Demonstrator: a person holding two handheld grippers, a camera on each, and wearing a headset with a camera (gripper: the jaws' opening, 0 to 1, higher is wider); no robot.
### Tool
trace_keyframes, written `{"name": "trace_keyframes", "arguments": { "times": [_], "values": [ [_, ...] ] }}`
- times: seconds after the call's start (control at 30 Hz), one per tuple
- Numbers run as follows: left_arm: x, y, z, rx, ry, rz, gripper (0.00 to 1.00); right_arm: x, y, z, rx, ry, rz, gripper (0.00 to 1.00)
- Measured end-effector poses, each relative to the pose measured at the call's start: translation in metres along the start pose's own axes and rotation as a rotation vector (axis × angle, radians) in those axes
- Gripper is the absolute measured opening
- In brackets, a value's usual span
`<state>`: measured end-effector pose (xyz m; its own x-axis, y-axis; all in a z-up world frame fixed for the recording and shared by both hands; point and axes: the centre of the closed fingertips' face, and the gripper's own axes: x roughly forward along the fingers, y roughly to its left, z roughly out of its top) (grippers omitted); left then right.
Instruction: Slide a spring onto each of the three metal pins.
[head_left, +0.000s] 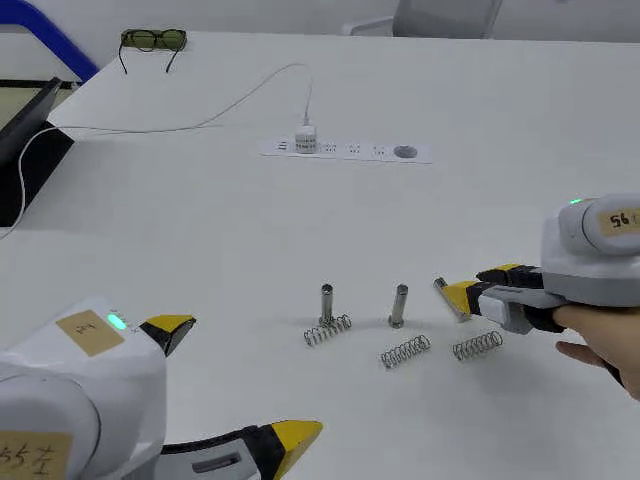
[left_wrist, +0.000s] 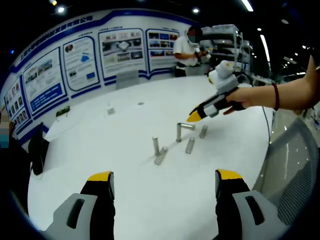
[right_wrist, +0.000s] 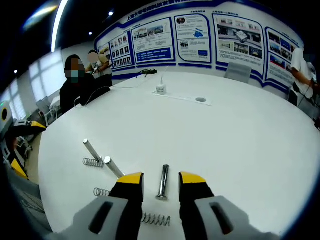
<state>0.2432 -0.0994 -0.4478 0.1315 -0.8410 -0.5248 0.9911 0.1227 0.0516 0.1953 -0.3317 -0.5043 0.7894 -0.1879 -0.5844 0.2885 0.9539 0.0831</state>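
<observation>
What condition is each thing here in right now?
Left pin: upright, bare.
Middle pin: upright, bare.
Right pin: tilted, between right claw's jaws.
Springs: lying loose, on no pin.
Left claw: open, empty.
Right claw: open around right pin.
Glasses: unfolded.
Charger: plugged in.

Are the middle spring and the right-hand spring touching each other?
Apart. The head view shows bare table between the middle spring and the right-hand spring.

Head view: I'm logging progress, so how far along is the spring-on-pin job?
Done: nothing; the left spring, middle spring and right spring lie on the table. In hand: the right gripper, open, straddles the third pin; the left gripper is open, empty. Left: springs onto the left pin, middle pin and third pin.
</observation>
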Motion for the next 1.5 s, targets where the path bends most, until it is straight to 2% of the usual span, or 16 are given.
{"name": "trace_keyframes", "arguments": {
  "times": [0.53, 0.73, 0.77, 0.93, 1.2, 1.37, 1.5],
  "values": [
    [0.004, -0.002, -0.003, 0.009, 0.009, -0.011, 0.84, 0.033, -0.005, -0.006, 0.052, 0.015, -0.005, 0.22],
    [0.006, -0.002, -0.003, 0.010, 0.010, -0.013, 0.83, 0.040, -0.004, -0.010, 0.045, 0.026, -0.008, 0.19],
    [0.006, -0.002, -0.003, 0.009, 0.010, -0.013, 0.83, 0.041, -0.004, -0.011, 0.023, 0.033, -0.014, 0.19],
    [0.007, -0.001, -0.003, 0.007, 0.011, -0.014, 0.83, 0.041, -0.004, -0.010, 0.011, 0.039, -0.033, 0.16],
    [0.006, -0.003, -0.005, 0.014, 0.020, -0.026, 0.82, 0.041, -0.006, -0.012, -0.020, 0.075, -0.057, 0.10],
    [0.006, -0.005, -0.007, 0.010, 0.025, -0.033, 0.81, 0.041, -0.007, -0.012, 0.009, 0.094, -0.052, 0.09],
    [0.005, -0.006, -0.004, -0.002, 0.013, -0.038, 0.81, 0.036, -0.008, -0.008, 0.039, 0.078, -0.049, 0.09]
  ]
}}
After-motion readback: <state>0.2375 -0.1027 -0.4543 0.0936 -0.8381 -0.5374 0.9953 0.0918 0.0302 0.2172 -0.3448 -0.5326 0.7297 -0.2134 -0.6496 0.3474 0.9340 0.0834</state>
